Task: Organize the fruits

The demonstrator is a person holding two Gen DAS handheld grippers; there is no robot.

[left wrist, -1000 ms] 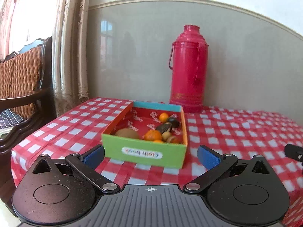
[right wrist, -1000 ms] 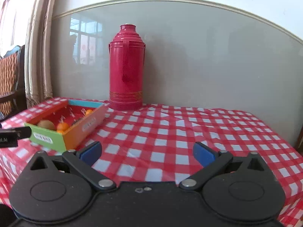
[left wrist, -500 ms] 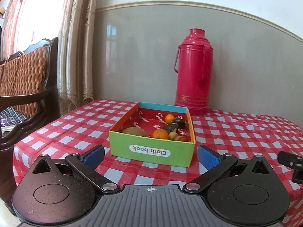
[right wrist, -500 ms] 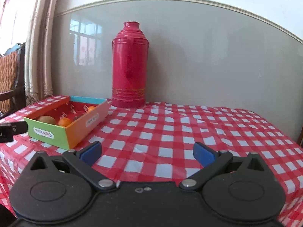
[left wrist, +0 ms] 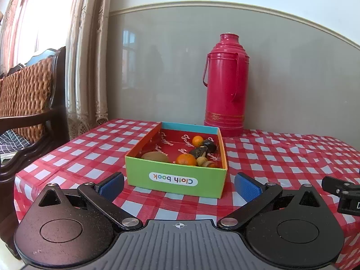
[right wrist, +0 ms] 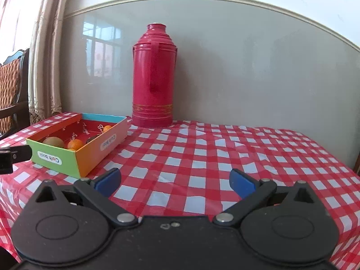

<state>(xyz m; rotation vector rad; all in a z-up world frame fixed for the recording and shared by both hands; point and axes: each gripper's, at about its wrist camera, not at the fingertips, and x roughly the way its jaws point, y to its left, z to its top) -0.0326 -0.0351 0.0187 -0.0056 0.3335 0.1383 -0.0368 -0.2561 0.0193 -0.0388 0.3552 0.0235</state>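
Observation:
A green and orange cardboard box marked "Cloth book" stands on the checked tablecloth. It holds a kiwi, two oranges, dark fruit and small brown pieces. My left gripper is open and empty, just in front of the box. My right gripper is open and empty over bare cloth, with the box to its left. The kiwi and an orange show there too.
A tall red thermos stands behind the box against the wall; it also shows in the right wrist view. A wicker chair and curtains are at the left. The table's left edge is near.
Both grippers have pulled back and lowered a little, so the box and thermos look slightly smaller and higher. Jaws stayed open.

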